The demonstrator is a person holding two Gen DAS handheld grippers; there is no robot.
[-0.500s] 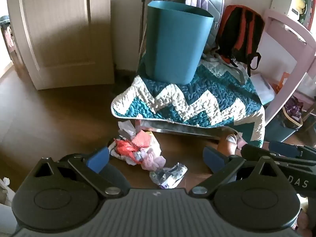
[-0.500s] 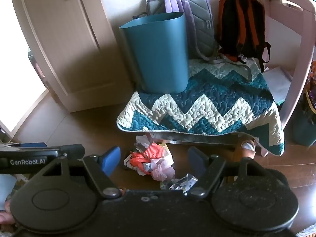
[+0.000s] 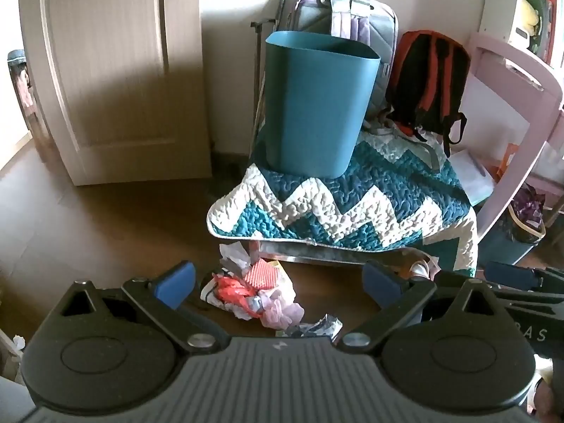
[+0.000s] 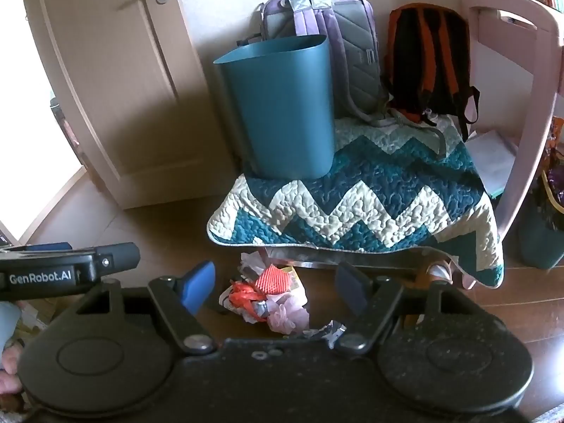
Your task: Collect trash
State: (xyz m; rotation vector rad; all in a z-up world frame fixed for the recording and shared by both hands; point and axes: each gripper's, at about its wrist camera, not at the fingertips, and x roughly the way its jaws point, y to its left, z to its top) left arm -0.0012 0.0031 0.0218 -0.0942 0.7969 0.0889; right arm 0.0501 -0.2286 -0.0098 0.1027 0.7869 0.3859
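Closer to the floor and trash than half a second before in both wrist views, trash pile lower in each frame; bin and quilt unmoved.

Door [image 4: 105, 98], pale wood, closed, at far left behind the brown wood floor [image 3: 88, 225].

Quilt [image 4: 370, 204], teal and white zigzag, draped over a low seat against the wall, front edge hanging above the floor.

Teal bin [image 3: 313, 105], upright and open-topped, on the quilt's left rear corner.

Two backpacks against the wall at the quilt's rear edge: purple-grey backpack [image 4: 335, 42] just behind the bin, black-and-orange backpack [image 4: 430, 63] toward the right rear corner.

Pink chair frame [image 4: 521, 105] beside the quilt's right edge.

Left tongs [image 3: 278, 278], released, blue pads [image 3: 176, 282] wide apart, nothing between them but the trash on the floor beyond.

Right tongs [image 4: 275, 285], likewise released and empty, angled down at the same heap.

Trash pile [image 4: 271, 296] on the floor just below the quilt's front left edge: white crumpled paper, red-and-white striped wrapper [image 3: 262, 273], orange-red plastic, pink tissue.

Crumpled silvery wrapper [image 3: 317, 326] lying just apart from the pile, nearest the tongs.
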